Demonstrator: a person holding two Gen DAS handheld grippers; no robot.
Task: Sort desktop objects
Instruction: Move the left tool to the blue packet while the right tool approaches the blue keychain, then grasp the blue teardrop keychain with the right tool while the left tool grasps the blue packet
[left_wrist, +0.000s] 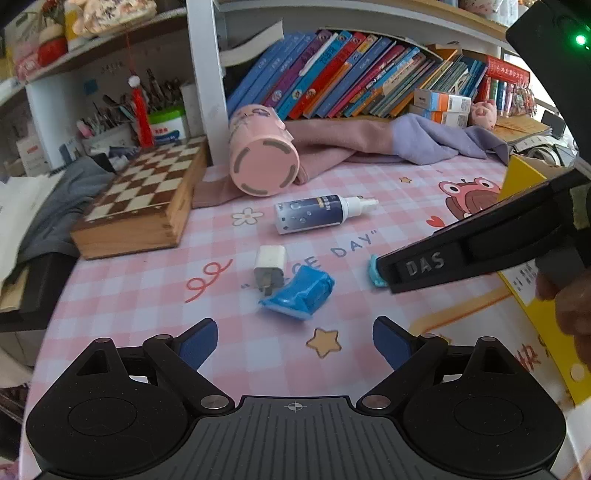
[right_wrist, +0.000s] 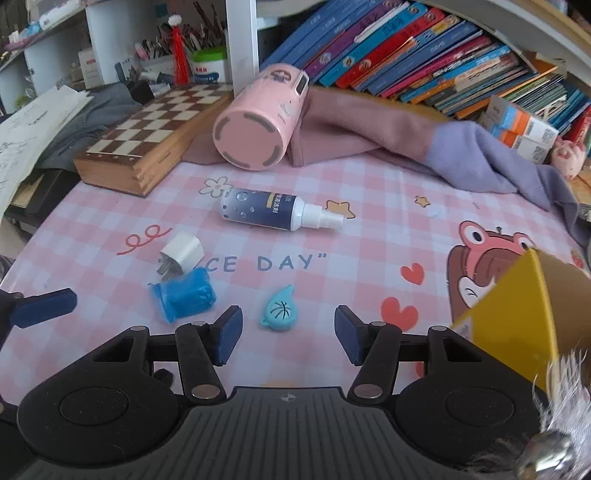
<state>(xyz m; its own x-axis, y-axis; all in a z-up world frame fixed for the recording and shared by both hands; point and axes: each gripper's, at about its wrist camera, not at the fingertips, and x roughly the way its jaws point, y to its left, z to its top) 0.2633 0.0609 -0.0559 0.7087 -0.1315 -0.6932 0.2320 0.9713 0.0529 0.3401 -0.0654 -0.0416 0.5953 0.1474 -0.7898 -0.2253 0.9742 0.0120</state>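
Note:
On the pink checked desk mat lie a blue crumpled packet (left_wrist: 297, 293) (right_wrist: 183, 295), a white plug charger (left_wrist: 269, 263) (right_wrist: 181, 253), a dark blue spray bottle (left_wrist: 320, 213) (right_wrist: 275, 211) and a small teal drop-shaped charm (right_wrist: 278, 311) (left_wrist: 373, 272). A pink cup (left_wrist: 260, 152) (right_wrist: 258, 118) lies on its side at the back. My left gripper (left_wrist: 295, 343) is open and empty, just in front of the blue packet. My right gripper (right_wrist: 288, 336) is open and empty, with the charm just ahead of its jaws.
A wooden chessboard box (left_wrist: 144, 206) (right_wrist: 155, 133) sits at the back left. Pink and purple cloth (left_wrist: 388, 140) (right_wrist: 424, 140) lies under a shelf of books (left_wrist: 351, 74). A yellow box (right_wrist: 517, 314) (left_wrist: 524, 177) stands at the right. Grey cloth (left_wrist: 55, 206) hangs over the left edge.

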